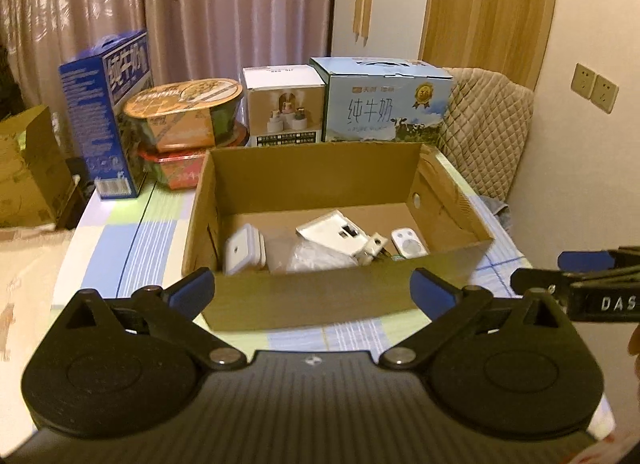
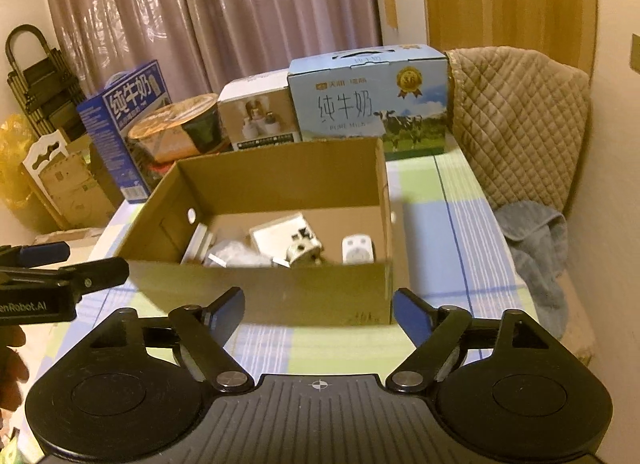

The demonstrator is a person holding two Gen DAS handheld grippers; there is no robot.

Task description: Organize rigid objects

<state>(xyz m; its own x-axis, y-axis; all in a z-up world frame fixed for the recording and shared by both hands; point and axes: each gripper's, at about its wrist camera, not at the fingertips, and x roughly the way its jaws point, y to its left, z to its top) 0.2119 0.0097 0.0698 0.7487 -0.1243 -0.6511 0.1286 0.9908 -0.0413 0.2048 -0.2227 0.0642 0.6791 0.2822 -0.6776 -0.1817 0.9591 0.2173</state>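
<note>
An open cardboard box (image 1: 316,168) (image 2: 276,168) stands on the checked tablecloth. Inside lie several white rigid items: a square switch block (image 1: 244,254), a flat wall plate (image 1: 332,232) (image 2: 280,238), a plug adapter (image 1: 374,248) (image 2: 302,252), a small socket (image 1: 408,242) (image 2: 358,249) and a clear plastic bag (image 1: 308,258). My left gripper (image 1: 312,288) is open and empty just before the box's near wall. My right gripper (image 2: 318,314) is open and empty, also before the near wall. Each gripper shows at the edge of the other's view.
Behind the box stand a blue milk carton (image 1: 106,112), two stacked noodle bowls (image 1: 184,116), a small white carton (image 1: 284,106) and a light-blue milk case (image 1: 384,100). A quilted chair back (image 2: 516,120) and grey towel (image 2: 536,240) are at the right.
</note>
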